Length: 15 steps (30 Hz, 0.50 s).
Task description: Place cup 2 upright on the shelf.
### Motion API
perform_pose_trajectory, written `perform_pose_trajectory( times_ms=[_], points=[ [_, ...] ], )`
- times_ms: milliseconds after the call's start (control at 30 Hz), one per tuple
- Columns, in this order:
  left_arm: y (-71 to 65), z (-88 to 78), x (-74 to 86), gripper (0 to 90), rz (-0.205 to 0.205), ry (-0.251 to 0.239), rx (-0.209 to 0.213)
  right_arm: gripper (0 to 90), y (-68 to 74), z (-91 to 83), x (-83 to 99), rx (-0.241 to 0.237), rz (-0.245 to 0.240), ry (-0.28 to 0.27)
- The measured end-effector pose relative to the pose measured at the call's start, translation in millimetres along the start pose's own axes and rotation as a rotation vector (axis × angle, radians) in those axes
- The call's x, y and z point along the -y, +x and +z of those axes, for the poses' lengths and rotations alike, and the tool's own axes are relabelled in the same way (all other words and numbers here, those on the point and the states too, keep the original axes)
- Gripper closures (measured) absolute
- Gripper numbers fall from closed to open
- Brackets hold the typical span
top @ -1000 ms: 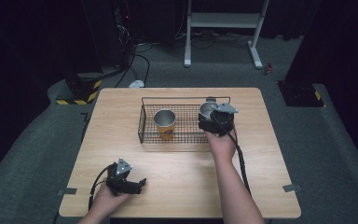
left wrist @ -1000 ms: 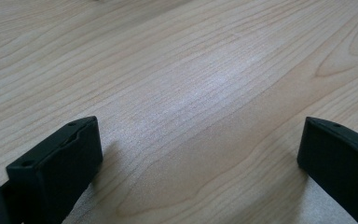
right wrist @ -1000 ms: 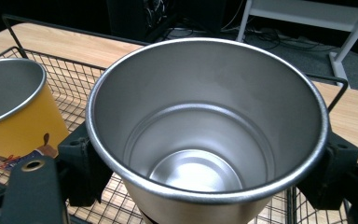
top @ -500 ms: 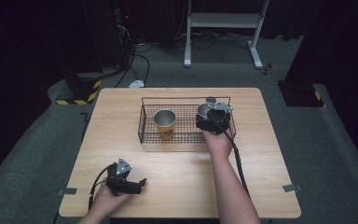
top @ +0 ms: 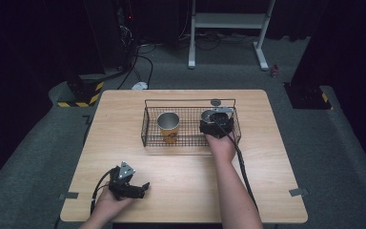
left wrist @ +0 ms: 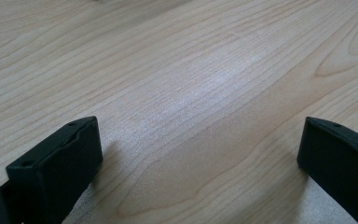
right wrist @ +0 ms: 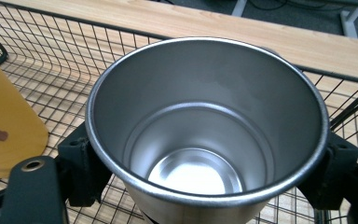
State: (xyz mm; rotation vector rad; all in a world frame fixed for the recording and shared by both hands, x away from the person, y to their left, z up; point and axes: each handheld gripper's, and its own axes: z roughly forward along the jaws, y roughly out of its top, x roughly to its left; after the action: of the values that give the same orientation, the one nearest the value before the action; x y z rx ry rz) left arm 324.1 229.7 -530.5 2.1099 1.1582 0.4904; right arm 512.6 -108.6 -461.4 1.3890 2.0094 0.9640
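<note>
Gripping a steel cup (right wrist: 207,126) between its two black jaws, the right tool (top: 215,125) is sitting inside the wire basket (top: 147,129), at the basket's right end. In the right gripper view the jaws are pressing against the cup's outer wall on opposite sides, just below the rim, and the cup is standing upright with its open mouth facing up and its shiny bottom showing. In the high view the cup (top: 208,115) is lying just beyond the tool body, on its far side, close to the basket's far right corner. The person's right hand (top: 222,145) is reaching over the basket's near rim to hold the tool, and the black cable is trailing back along the forearm.

Standing well apart to the left in the same basket is a yellow cup (top: 168,126) with a steel lining; its yellow side is showing at the left edge of the right gripper view (right wrist: 4,126).

Resting at the near left of the tabletop (top: 267,171), the left tool (top: 143,188) is being held in the person's left hand (top: 109,202). Its jaws are standing wide apart with nothing but bare wood (left wrist: 191,93) between them.
</note>
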Motion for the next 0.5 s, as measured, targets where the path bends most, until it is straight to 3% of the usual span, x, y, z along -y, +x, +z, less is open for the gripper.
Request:
perform_pose_trajectory(
  times_ms=[500],
  points=[
    [0.2,-0.1,0.0,0.3,0.001,0.000,0.001,18.2,-1.4,10.0,3.5,0.010,0.004,0.064]
  ],
)
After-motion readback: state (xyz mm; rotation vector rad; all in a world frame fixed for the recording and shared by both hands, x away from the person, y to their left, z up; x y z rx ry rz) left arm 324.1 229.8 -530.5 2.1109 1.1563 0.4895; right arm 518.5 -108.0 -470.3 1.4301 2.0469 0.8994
